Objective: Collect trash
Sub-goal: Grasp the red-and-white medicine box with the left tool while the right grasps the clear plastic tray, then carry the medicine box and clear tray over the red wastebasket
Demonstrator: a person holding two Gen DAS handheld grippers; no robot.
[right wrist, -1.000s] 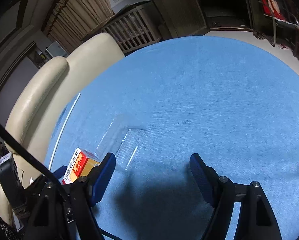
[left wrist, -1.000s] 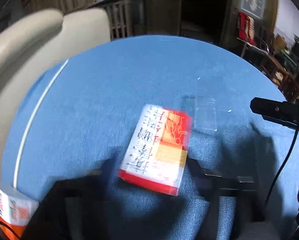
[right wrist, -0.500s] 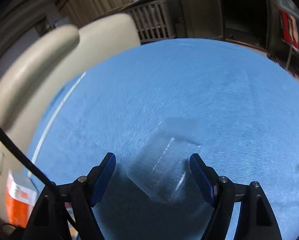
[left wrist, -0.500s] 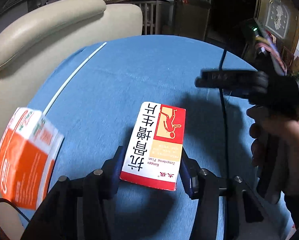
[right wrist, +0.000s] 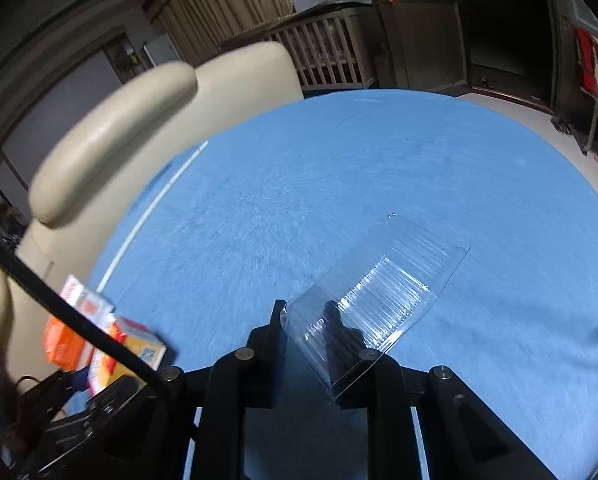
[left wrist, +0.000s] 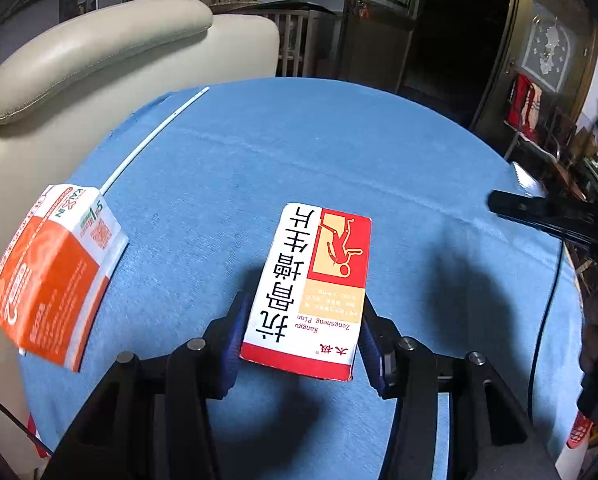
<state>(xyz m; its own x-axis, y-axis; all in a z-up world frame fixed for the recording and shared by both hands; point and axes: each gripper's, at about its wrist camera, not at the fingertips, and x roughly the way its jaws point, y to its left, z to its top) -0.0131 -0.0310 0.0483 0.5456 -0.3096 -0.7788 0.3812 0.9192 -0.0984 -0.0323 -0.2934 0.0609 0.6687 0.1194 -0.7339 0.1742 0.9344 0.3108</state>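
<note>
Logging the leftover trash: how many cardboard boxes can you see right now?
2. The red and white box is clamped in the left claw; the orange box sits at the cloth's left edge.

Black tools (left wrist: 299, 340), blue pads (left wrist: 231, 344)

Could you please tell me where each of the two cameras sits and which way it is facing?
Left wrist: on the left gripper, looking down its fingers at the red-and-white medicine box it grips above the round blue tablecloth; the right gripper shows at right.
Right wrist: on the right gripper, looking down at the clear ribbed plastic tray it pinches.
Shared: tablecloth, cream leather armchair, orange-and-white carton.
</note>
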